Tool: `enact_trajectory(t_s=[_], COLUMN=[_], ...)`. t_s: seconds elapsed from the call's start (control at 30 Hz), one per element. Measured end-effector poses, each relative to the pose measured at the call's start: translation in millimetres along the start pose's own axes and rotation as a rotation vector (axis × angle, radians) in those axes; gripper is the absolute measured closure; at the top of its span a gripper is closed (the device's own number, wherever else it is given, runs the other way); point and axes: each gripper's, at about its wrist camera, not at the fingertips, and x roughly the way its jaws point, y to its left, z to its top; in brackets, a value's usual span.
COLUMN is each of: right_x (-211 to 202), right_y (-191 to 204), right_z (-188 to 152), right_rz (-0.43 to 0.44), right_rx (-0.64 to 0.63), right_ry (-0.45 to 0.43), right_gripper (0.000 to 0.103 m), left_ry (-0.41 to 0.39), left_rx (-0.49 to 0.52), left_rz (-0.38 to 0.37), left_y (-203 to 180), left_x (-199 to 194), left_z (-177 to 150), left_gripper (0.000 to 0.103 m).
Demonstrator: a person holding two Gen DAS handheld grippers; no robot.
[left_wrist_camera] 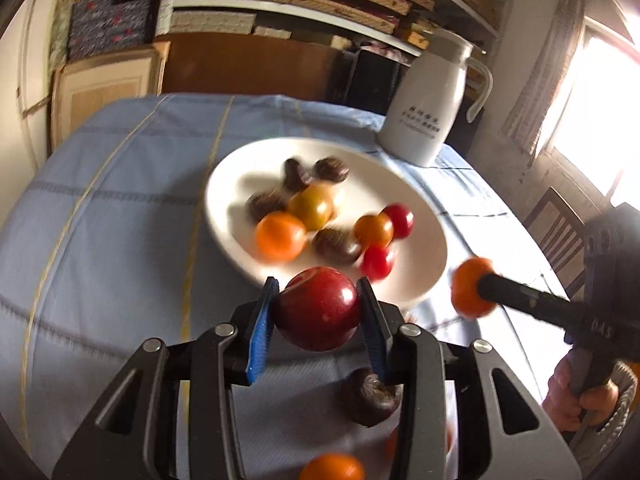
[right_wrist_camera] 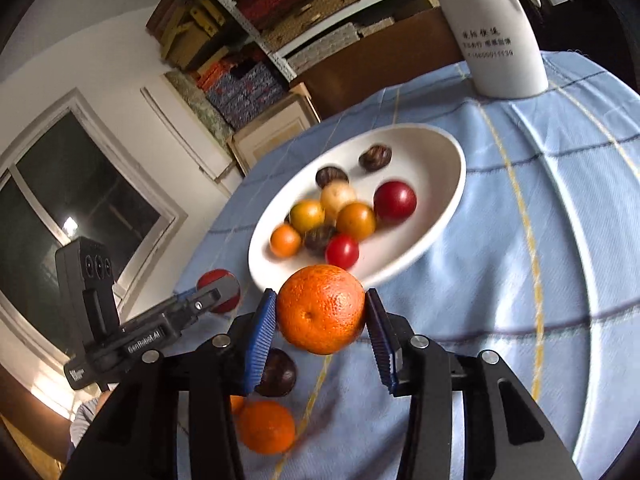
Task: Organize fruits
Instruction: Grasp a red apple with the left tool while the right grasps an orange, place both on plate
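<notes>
Blue-padded fingers of the left gripper [left_wrist_camera: 318, 308] clamp a dark red plum [left_wrist_camera: 318, 308], angled down above the near rim of the white plate [left_wrist_camera: 424, 240]. Beside it, the right gripper [right_wrist_camera: 322, 312] pinches an orange tangerine [right_wrist_camera: 322, 308]. The plate, mid-table, holds cherry tomatoes [left_wrist_camera: 378, 262], small oranges and chestnuts [left_wrist_camera: 336, 245].
</notes>
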Motion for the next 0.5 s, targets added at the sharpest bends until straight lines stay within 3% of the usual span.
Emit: enact_trajectory(t_s=[0.13, 0.33, 0.4, 0.5], right_x=[12, 57, 70, 86], right_y=[-3, -14, -18, -29], right_z=[40, 75, 80, 84], right_rz=[-0.035, -0.095, -0.105, -0.089], right_rx=[0.001, -0.004, 0.007, 0.048], right_ry=[-0.033, -0.017, -0.02, -0.001], right_gripper=[0.058, 0.058, 0.057, 0.051], left_ry=[0.021, 0.06, 0.05, 0.018], left_rx=[0.085, 0.088, 0.064, 0.061], left_rz=[-0.001, -0.003, -0.041, -0.035], left_y=[-26, -22, -16, -14], left_x=[22, 51, 50, 43], left_z=[15, 19, 20, 22], left_gripper=[0.064, 0.063, 0.046, 0.036])
